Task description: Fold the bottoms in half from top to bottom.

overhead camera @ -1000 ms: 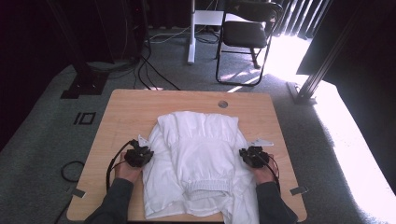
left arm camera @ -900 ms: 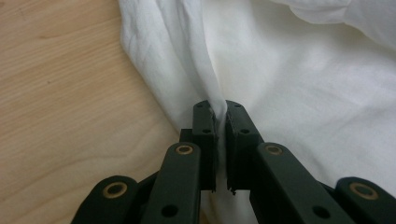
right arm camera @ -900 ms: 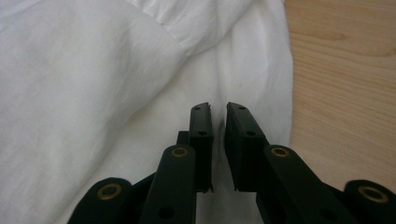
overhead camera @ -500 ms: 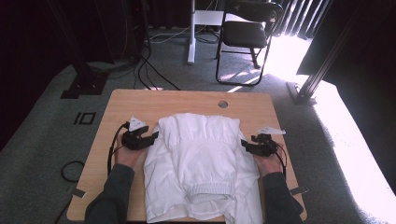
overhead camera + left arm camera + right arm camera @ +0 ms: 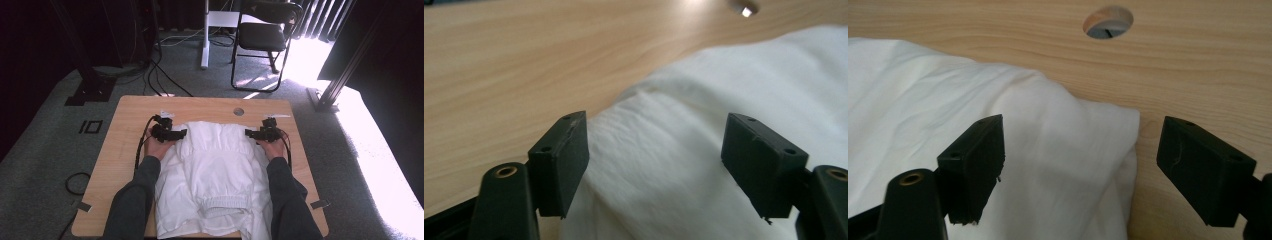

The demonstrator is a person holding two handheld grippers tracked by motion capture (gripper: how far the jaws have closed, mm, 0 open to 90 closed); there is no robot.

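Now both sets of jaws have just been opening and stand wide, gripping nothing; the white garment [image 5: 215, 175] lies under and between them. Better that the left gripper [image 5: 176, 134] and right gripper [image 5: 252, 134] lift clear before retreating; a dragged pad could rumple the fold.

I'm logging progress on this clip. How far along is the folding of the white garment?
Done: the white garment lies on the table with its top edge folded over. In hand: nothing; the left gripper and right gripper have just been opening, jaws apart above the cloth. Left: probably folding the lower part hanging off the near edge.
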